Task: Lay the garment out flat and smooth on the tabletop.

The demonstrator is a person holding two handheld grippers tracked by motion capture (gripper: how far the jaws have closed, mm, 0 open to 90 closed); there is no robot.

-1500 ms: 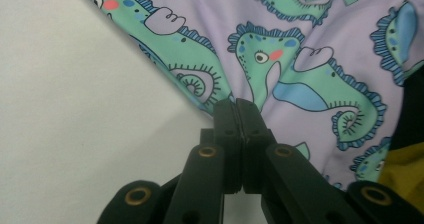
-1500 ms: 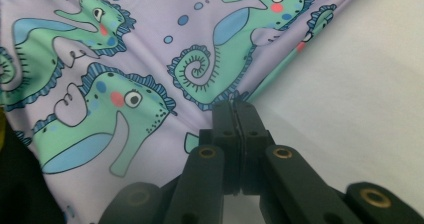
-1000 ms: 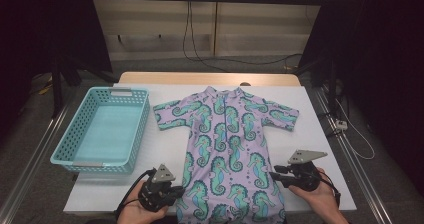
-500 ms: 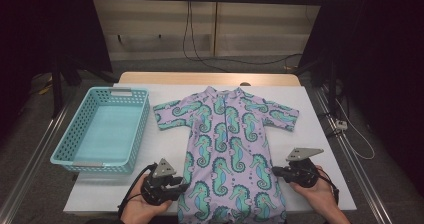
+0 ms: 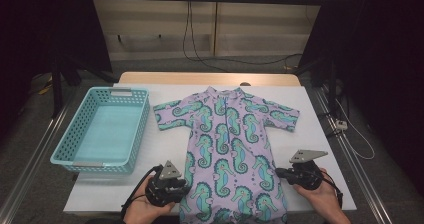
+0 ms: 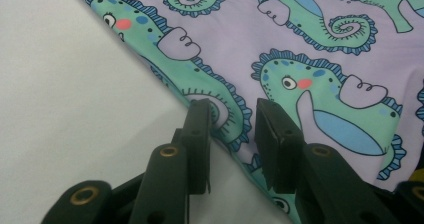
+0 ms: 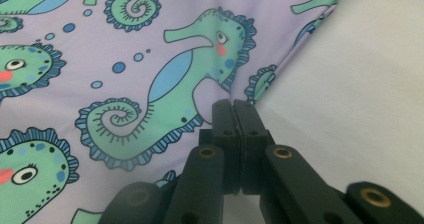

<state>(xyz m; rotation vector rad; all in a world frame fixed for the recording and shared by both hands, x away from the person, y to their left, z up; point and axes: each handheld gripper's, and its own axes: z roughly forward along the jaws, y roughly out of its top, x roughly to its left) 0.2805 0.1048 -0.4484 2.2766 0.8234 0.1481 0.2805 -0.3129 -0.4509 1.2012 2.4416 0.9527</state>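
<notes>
On the white table (image 5: 115,194), the seahorse-print romper (image 5: 227,149) lies flat at centre; the left gripper (image 5: 181,188), jaws spread, straddles its seven-o'clock hem, the right gripper (image 5: 278,172) sits pressed together at its four-o'clock edge.

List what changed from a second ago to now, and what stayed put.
The right gripper has closed its jaws, now shut at the right side edge of the seahorse romper; whether cloth is pinched I cannot tell. The left gripper has just opened its jaws, which straddle the romper's left edge without pressing it. Both hands barely shifted. The romper, the basket and the table stayed as they were.
</notes>
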